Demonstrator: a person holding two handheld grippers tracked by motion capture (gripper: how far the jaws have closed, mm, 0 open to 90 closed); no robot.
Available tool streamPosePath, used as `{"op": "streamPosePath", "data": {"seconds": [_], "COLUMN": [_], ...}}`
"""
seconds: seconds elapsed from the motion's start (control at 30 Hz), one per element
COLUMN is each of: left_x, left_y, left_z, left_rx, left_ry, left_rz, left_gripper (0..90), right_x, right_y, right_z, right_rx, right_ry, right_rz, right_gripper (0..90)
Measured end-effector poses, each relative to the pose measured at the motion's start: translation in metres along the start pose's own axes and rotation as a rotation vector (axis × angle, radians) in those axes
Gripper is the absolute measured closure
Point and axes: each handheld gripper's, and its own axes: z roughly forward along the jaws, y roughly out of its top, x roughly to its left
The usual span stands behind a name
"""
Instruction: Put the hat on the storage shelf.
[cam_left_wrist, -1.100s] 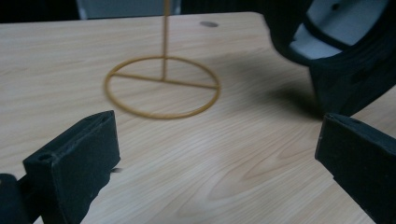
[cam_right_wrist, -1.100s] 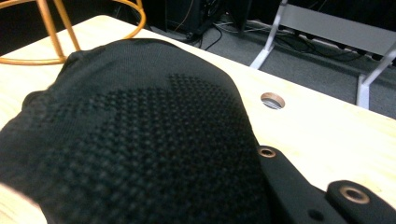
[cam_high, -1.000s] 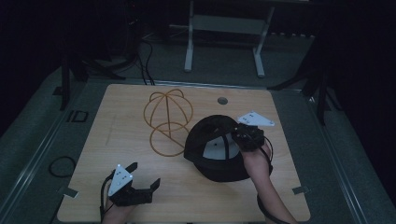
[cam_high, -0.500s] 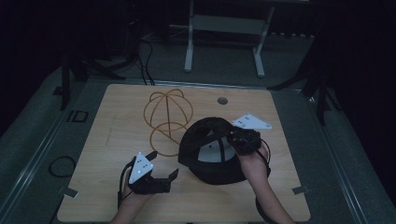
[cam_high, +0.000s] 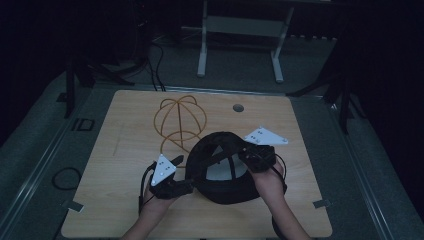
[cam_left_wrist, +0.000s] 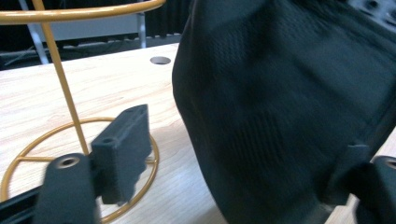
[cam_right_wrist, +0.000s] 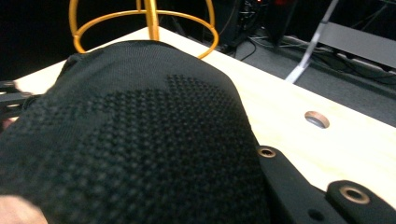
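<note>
Right claw (cam_high: 246, 156) clamps black cap (cam_high: 222, 170); left claw (cam_high: 187, 184) closing on rim

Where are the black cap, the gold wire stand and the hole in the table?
black cap (cam_high: 225, 187): high view, near rim of the crown.
gold wire stand (cam_high: 179, 116): high view, domed wire top.
hole in the table (cam_high: 238, 107): high view, its middle, far side of tabletop.

No text, label, brand, number or sign can be read anywhere in these pictures.

Dim room, light wooden table (cam_high: 125, 150), grey floor (cam_high: 240, 70), white metal frame (cam_high: 240, 27), cables (cam_high: 155, 60)
</note>
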Motion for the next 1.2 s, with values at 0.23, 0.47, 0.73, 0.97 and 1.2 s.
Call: {"op": "streamPosePath", "data": {"seconds": [0.23,0.47,0.73,0.97,1.2], "left_x": [0.0,-0.003,-0.007,-0.008,-0.013], "left_y": [0.008,0.016,0.022,0.03,0.041], "left_z": [0.003,0.0,-0.003,-0.005,-0.006], "left_rx": [-0.01,-0.039,-0.057,-0.074,-0.079], "left_ry": [-0.018,0.038,0.046,0.019,0.0], "left_rz": [-0.014,-0.002,0.029,0.013,0.028], "left_gripper": [43.3,73.2,89.0,89.3,89.4], "right_x": [0.006,0.013,0.016,0.012,0.014], "right_y": [-0.001,-0.006,-0.015,-0.028,-0.039], "right_z": [-0.003,-0.005,-0.009,-0.017,-0.027], "right_rx": [-0.009,0.002,-0.006,-0.021,-0.03], "right_ry": [0.036,0.063,0.092,0.122,0.14], "right_rz": [-0.013,-0.032,-0.017,0.023,0.017], "right_gripper": [88.9,88.9,88.8,84.1,71.8]}}
